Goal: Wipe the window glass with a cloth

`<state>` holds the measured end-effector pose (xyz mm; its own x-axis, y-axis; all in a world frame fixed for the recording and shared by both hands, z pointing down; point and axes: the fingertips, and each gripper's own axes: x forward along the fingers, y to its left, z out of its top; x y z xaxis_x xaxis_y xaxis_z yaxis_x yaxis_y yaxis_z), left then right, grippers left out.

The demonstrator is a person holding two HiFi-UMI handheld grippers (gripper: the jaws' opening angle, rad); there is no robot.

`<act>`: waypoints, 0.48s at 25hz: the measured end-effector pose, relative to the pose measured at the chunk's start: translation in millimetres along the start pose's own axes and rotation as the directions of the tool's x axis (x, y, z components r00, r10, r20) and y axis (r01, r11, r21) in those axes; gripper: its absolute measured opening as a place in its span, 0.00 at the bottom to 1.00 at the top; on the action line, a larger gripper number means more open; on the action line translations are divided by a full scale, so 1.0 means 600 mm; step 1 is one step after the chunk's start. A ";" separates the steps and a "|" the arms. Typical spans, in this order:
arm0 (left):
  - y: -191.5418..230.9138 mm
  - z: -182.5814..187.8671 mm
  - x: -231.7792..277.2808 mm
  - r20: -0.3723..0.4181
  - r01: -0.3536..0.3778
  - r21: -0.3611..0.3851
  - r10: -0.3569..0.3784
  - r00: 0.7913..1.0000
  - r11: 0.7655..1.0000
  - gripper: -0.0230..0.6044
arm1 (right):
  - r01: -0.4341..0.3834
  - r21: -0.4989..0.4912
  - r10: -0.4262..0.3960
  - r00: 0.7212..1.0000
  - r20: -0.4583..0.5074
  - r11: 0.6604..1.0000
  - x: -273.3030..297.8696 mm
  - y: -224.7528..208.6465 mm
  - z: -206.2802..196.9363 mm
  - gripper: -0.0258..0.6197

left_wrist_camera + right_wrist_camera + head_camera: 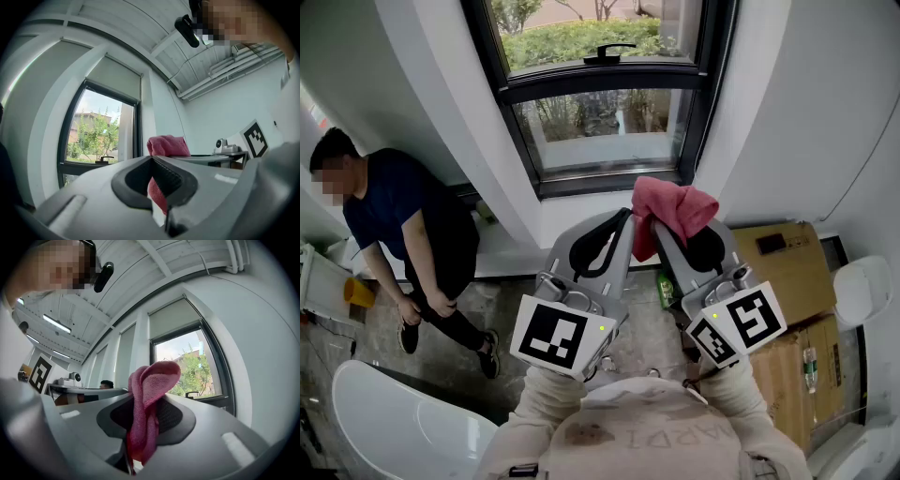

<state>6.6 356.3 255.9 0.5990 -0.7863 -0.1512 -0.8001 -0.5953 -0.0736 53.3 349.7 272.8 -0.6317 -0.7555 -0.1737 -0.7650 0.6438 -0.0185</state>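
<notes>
A pink cloth (673, 208) stands bunched above my right gripper (660, 228), which is shut on it; one fold hangs down between the two grippers. In the right gripper view the cloth (149, 401) rises out of the closed jaws of the right gripper (143, 405). My left gripper (625, 219) sits just left of it, jaws shut, tip against the cloth. The left gripper view shows the cloth (167, 145) beyond the left gripper (153, 162). The dark-framed window glass (600, 127) is ahead, above both grippers, with a black handle (607, 52) on its upper sash.
A person in a dark shirt (403, 211) sits on the floor at the left by the white sill (508, 251). Cardboard boxes (787, 281) stand at the right. A white chair (398, 422) is at the lower left, a green bottle (666, 289) on the floor below the grippers.
</notes>
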 end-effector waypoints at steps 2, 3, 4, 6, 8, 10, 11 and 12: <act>0.003 -0.002 -0.001 0.000 0.002 -0.001 -0.002 1.000 1.000 0.04 | 0.003 0.000 -0.003 1.000 -0.001 1.000 0.002 0.002 -0.002 0.23; 0.004 -0.002 -0.002 0.000 0.003 -0.001 -0.003 1.000 1.000 0.04 | 0.004 0.000 -0.004 1.000 -0.002 1.000 0.003 0.003 -0.003 0.23; 0.007 -0.002 -0.002 0.001 0.004 0.000 -0.004 1.000 1.000 0.04 | 0.005 0.000 -0.005 1.000 -0.003 1.000 0.005 0.004 -0.004 0.23; 0.012 -0.003 -0.002 0.001 0.007 0.000 -0.007 1.000 1.000 0.04 | 0.007 0.000 -0.007 1.000 -0.005 1.000 0.010 0.005 -0.006 0.23; 0.021 -0.004 -0.001 -0.001 0.008 -0.006 -0.008 1.000 1.000 0.04 | 0.011 -0.001 -0.011 1.000 -0.006 1.000 0.017 0.006 -0.006 0.23; 0.031 -0.004 -0.001 0.008 0.009 -0.010 -0.009 1.000 1.000 0.04 | 0.015 -0.001 -0.015 1.000 -0.005 1.000 0.026 0.009 -0.009 0.23; 0.036 -0.004 -0.001 0.013 0.011 -0.009 -0.011 1.000 1.000 0.04 | 0.019 0.000 -0.019 1.000 -0.005 1.000 0.031 0.010 -0.011 0.23; 0.042 -0.005 -0.002 0.016 0.015 -0.006 -0.015 1.000 1.000 0.04 | 0.023 0.003 -0.023 1.000 -0.004 1.000 0.036 0.012 -0.013 0.23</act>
<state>-14.3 341.8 257.3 0.6105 -0.7746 -0.1654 -0.7907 -0.6083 -0.0698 32.9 337.0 276.8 -0.6147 -0.7704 -0.1693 -0.7786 0.6270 -0.0257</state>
